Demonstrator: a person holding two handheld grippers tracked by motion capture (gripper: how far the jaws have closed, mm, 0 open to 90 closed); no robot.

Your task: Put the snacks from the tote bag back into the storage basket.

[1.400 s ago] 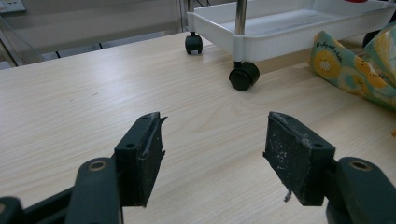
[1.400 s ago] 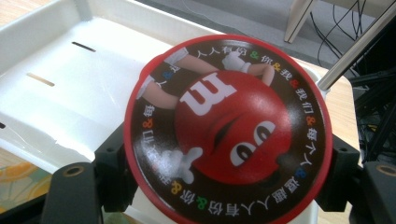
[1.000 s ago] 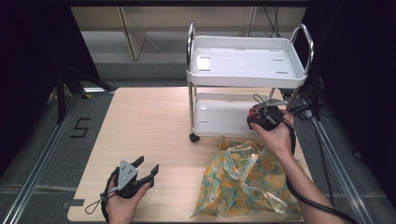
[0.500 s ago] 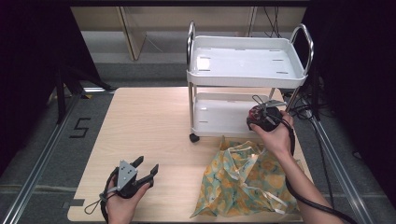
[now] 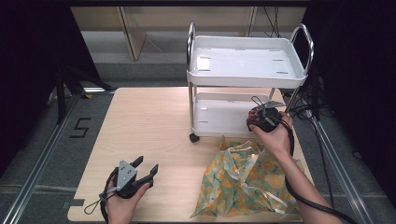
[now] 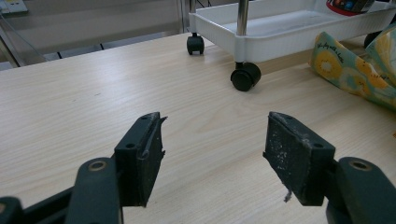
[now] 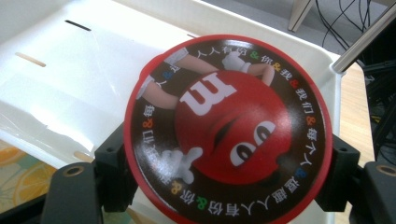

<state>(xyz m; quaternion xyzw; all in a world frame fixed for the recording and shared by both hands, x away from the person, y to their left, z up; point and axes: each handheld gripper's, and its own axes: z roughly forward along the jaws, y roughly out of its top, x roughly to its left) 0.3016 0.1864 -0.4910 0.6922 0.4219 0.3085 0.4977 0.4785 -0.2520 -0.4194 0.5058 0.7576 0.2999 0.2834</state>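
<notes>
over the lower shelf of the white cart (image 5: 219, 114), the right gripper (image 7: 229, 158) clamps a round red candy tin (image 7: 229, 130) by its sides. near the table's front edge, the left gripper (image 6: 212, 154) hovers low with jaws spread, holding nothing, well apart from the yellow patterned cloth bag (image 5: 243, 179).

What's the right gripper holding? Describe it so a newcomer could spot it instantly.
Start at the white two-tier wheeled cart on the pale wooden table. At its lower shelf, the right gripper clamps a round red candy tin by its sides. Its lid bears a red cartoon face, a white "m" and ringed lettering, unlike the yellow floral cloth bag nearby.
</notes>
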